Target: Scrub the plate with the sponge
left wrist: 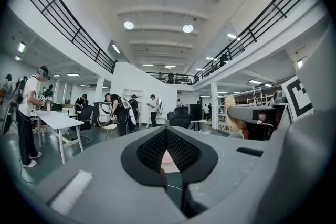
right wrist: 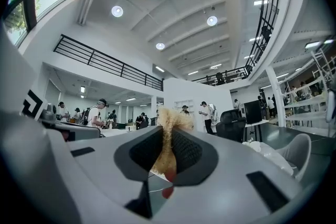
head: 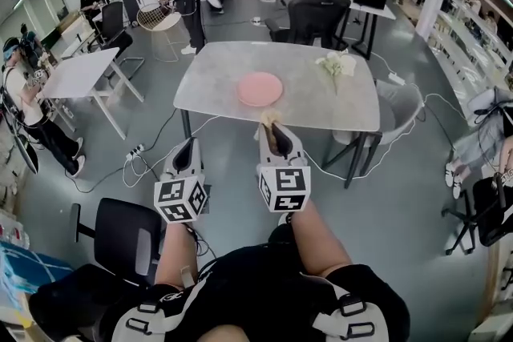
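Plate [head: 260, 89], one, pink, lies mid-surface [head: 337, 114]; only the head view shows it whole. The right gripper [right wrist: 168, 138] view shows one tan sponge [right wrist: 169, 117] pinched in its jaws. The left gripper [left wrist: 167, 135] has its jaws closed, empty.

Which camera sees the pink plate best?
The head view: the whole plate lies on the table. The left gripper view shows just a pink sliver; the right gripper view's sponge hides it.

Head view looks steeply down — gripper views level, toward the table [head: 321, 104].
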A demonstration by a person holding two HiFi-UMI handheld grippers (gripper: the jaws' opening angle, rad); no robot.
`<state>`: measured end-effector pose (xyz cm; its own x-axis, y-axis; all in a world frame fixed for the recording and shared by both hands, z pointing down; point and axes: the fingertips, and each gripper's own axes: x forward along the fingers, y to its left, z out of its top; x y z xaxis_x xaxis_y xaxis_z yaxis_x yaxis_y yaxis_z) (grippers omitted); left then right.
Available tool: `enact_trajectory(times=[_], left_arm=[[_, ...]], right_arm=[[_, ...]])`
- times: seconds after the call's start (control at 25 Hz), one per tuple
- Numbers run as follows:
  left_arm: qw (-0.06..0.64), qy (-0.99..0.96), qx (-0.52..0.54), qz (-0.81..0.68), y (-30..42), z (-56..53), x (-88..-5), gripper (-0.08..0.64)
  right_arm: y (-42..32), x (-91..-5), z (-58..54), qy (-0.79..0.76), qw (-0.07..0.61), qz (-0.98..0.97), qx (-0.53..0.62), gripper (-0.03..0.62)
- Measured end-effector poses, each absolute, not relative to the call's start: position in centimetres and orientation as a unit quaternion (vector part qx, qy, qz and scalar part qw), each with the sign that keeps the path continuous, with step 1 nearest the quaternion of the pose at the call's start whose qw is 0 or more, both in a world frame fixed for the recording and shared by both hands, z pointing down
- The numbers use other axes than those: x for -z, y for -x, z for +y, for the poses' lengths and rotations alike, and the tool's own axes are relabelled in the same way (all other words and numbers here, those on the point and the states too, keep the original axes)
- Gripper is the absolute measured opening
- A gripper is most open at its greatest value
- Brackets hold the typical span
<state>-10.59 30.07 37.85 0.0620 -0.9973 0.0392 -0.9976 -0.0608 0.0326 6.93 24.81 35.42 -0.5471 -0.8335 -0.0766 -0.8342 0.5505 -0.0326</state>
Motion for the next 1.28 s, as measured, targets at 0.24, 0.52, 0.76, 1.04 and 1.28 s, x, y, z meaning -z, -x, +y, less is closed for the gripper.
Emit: enact_trajectory(times=[0.24,0.52,0.76,1.04,1.28], left_arm=[[0.018,-0.726,-0.009,-0.688,11.5,27.0,-38.0,-0.002],[0.008,-0.721,-0.017,-0.692,12.4,19.8,-37.8,-0.002],[0.007,-0.725,-0.041,-0.688,11.4,11.7,-38.9,-0.002],[0.019,-0.727,-0.050,-0.684,10.8,2.5,-39.3,-0.002],[0.059,-0.727,-0.036,-0.683,11.4,-5.0,-40.0,-0.002]], right_arm=[[-5.8,-35.7,21.6,0.470,0.045,0.881,-0.005,0.052],[-5.1,-35.8,13.6,0.472,0.056,0.880,0.004,0.052],[-5.0,-36.2,5.6,0.471,0.055,0.880,0.011,0.052],[-5.3,-37.7,-3.5,0.472,0.041,0.880,0.036,0.052],[-4.6,-38.9,-11.2,0.467,0.023,0.883,0.041,0.052]])
